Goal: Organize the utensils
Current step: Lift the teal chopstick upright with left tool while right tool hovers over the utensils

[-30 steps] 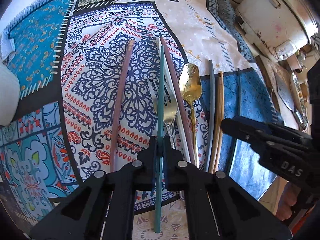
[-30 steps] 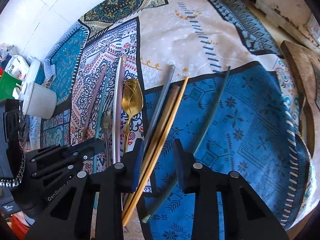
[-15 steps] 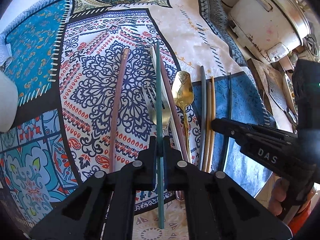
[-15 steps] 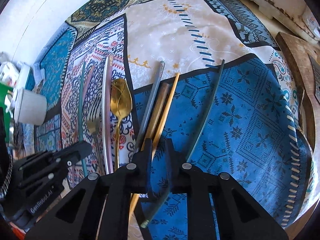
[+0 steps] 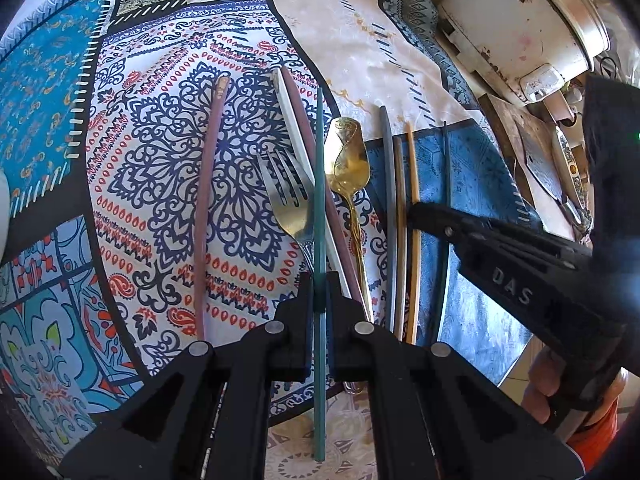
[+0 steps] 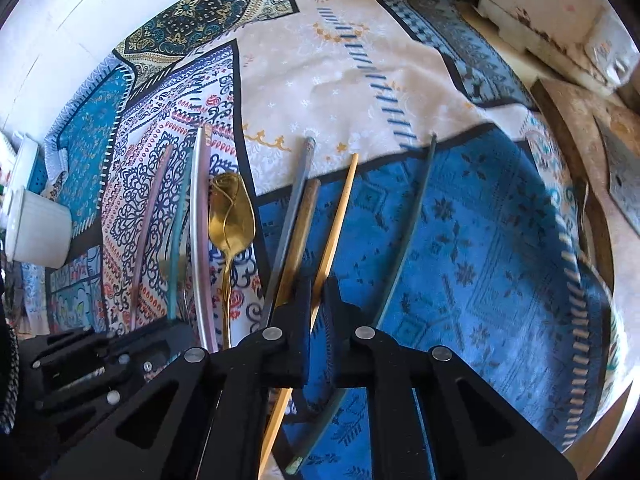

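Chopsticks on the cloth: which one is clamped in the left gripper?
The teal chopstick, the only green-blue one. It runs straight up between the shut left gripper, crossing above the fork, beside the pink and white sticks.

Home kitchen: rice cooker (image 5: 516,20), tablecloth (image 5: 192,128)

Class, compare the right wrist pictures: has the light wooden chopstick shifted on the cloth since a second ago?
Yes. The light wooden chopstick has swung rightward, away from the brown chopstick it lay against; the right gripper is shut on it.
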